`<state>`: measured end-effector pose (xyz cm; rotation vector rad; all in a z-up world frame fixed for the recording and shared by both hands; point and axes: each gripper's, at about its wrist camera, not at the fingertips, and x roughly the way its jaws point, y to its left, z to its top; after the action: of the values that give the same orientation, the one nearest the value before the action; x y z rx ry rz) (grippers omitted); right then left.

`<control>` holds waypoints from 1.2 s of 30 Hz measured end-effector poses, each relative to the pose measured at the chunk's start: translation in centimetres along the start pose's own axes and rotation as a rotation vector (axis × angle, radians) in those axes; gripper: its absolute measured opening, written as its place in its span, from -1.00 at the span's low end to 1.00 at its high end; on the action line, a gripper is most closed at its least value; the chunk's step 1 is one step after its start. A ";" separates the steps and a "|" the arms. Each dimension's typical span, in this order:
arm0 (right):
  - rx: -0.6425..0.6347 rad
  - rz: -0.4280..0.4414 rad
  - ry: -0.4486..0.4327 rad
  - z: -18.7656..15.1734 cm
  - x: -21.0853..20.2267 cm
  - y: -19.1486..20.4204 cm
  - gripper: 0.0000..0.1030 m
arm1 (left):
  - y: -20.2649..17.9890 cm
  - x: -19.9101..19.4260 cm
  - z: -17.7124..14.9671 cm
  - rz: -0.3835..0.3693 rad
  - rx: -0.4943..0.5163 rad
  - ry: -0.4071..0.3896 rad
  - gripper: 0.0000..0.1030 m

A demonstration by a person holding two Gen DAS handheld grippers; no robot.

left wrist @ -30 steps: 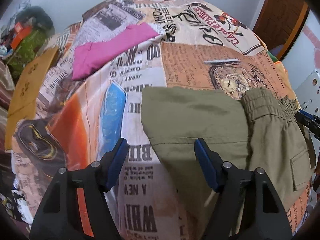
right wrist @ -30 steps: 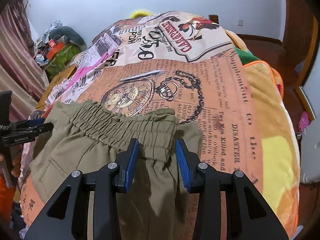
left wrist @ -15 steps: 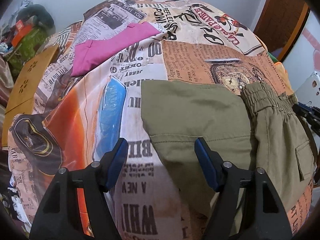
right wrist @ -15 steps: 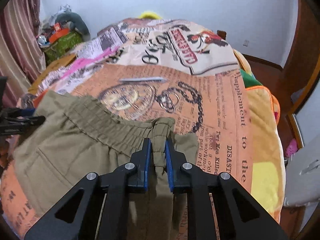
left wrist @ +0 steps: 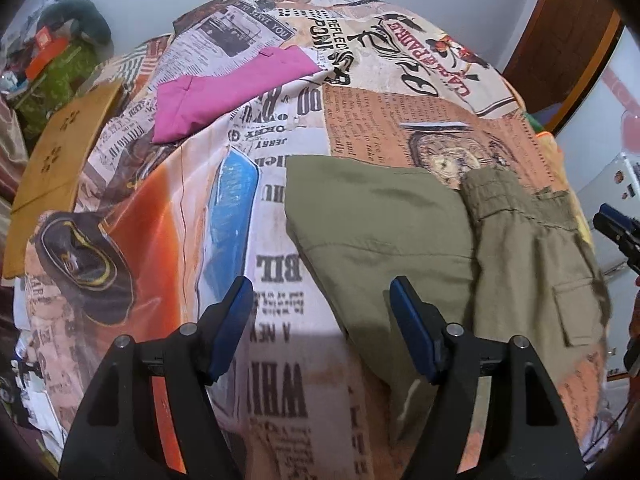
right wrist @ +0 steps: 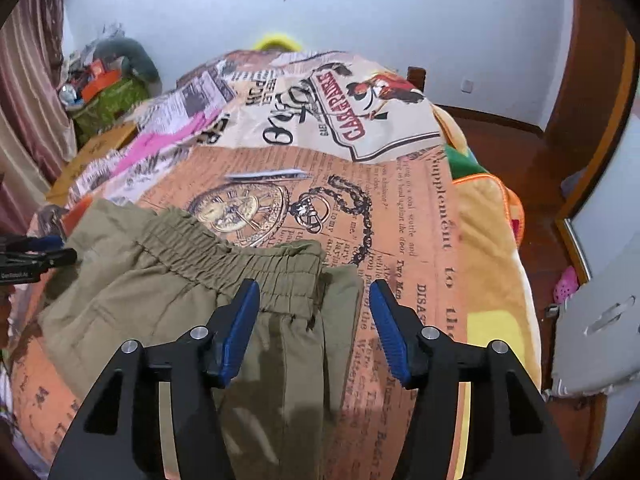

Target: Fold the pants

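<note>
pants (left wrist: pixel 384 232): olive, lying folded on the bed (left wrist: pixel 280 392), on the newspaper-print bedspread (left wrist: pixel 276 148); elastic waistband (right wrist: pixel 224 256) lying just below the pocket-watch print (right wrist: pixel 240 208)
pants layout: smooth folded part sitting left of the waistband in the left wrist view; flap pocket (left wrist: pixel 576 304) showing on the right part
left claw (left wrist: pixel 320 328): hovering wide open over the left edge of the pants, gripping nothing; left blue pad (left wrist: pixel 230 328) sitting over bare bedspread, right pad (left wrist: pixel 412 328) over the olive cloth
right claw (right wrist: pixel 314 328): jaws opening right now, pads not pressing anything; waistband corner and the pants' right edge lying below and between the pads
right claw, other view: its blue tip (left wrist: pixel 616 224) poking in at the right edge of the left wrist view, just beyond the pants
left claw, other view: its black tip (right wrist: pixel 36 256) showing at the left edge of the right wrist view, beside the pants
pink cloth (left wrist: pixel 232 92): lying flat on the bedspread, well apart from the pants, up and to the left of them
clutter (right wrist: pixel 108 92): piling up by the wall beyond the pants, left side; contents too small to tell
</note>
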<state>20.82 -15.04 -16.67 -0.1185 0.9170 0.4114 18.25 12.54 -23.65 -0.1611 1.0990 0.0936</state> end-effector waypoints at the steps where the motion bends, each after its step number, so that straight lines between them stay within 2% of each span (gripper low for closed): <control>1: 0.012 0.007 0.004 -0.2 -0.4 -0.2 0.12 | -0.1 -0.2 -0.2 -0.006 0.001 0.001 0.40; 2: 0.025 0.010 0.007 -0.4 -0.6 -0.3 0.26 | -0.2 -0.4 -0.4 -0.011 0.001 0.003 0.44; 4: 0.058 0.020 0.001 -1.2 -1.3 -0.6 0.37 | -0.5 -0.5 -0.6 -0.026 -0.004 0.007 0.48; 10: 0.116 0.058 0.065 -4.0 -1.1 -0.8 0.38 | -1.3 0.9 -1.9 -0.087 -0.026 0.060 0.49; 12: 0.134 0.065 0.092 -4.8 -0.5 -1.0 0.38 | -1.8 0.9 -2.1 -0.071 -0.010 0.050 0.49; 15: 0.178 0.096 0.130 -5.8 0.7 -1.5 0.38 | -2.3 0.9 -2.0 -0.091 0.004 0.048 0.49; 26: 0.315 0.250 0.144 -5.8 3.5 -3.5 0.38 | -2.8 2.5 0.0 -0.137 -0.003 0.046 0.48; 28: 0.326 0.268 0.143 -5.6 3.9 -3.7 0.37 | -3.0 2.6 0.2 -0.139 0.000 0.044 0.43; 30: 0.321 0.281 0.137 -5.4 4.1 -3.6 0.27 | -3.2 2.8 0.4 -0.141 0.004 0.042 0.38; 32: 0.318 0.295 0.135 -5.2 4.2 -3.5 0.05 | -3.3 2.8 0.6 -0.144 0.009 0.040 0.20; 36: 0.286 0.299 0.135 -4.7 4.1 -3.2 -0.23 | -3.5 2.9 0.9 -0.150 0.006 0.041 -0.16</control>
<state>20.75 -18.00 -23.01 0.2578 1.1222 0.5485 20.88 9.26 -25.53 -0.2403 1.1241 -0.0469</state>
